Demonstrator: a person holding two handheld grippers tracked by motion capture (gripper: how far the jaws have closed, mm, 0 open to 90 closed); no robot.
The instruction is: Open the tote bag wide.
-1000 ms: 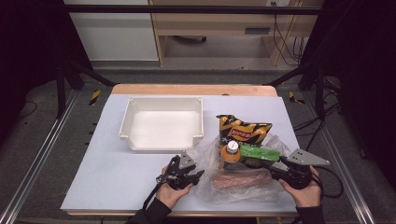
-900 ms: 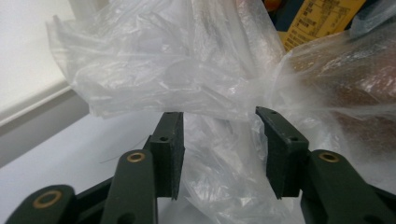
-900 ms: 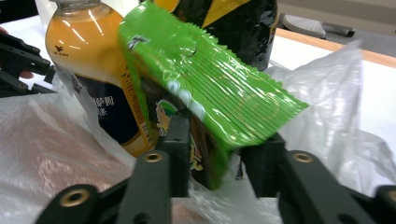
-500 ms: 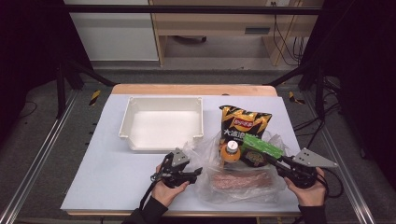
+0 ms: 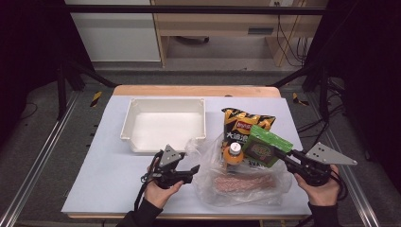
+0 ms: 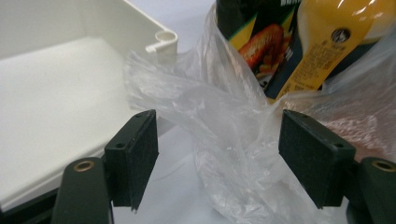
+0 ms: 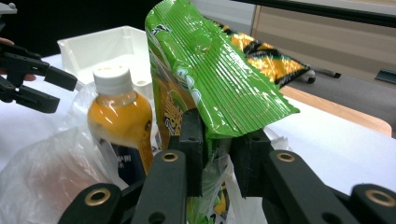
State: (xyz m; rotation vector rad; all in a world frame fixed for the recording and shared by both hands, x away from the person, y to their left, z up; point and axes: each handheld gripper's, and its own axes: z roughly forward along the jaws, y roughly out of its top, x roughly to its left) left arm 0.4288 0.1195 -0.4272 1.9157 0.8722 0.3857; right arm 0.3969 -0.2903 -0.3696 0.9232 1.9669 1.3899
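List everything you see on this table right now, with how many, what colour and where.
Green snack packet: one, green, lifted over the bag, clamped by the right gripper.
Plastic bag: one, clear, front centre of the table.
Juice bottle: one, orange with white cap, upright in the bag.
Chip bag: one, black and yellow, behind the bottle.
Tray: one, white, back left.
Table: one, pale top.
Left gripper: one, black, open beside the bag.
Right gripper: one, black, at right.
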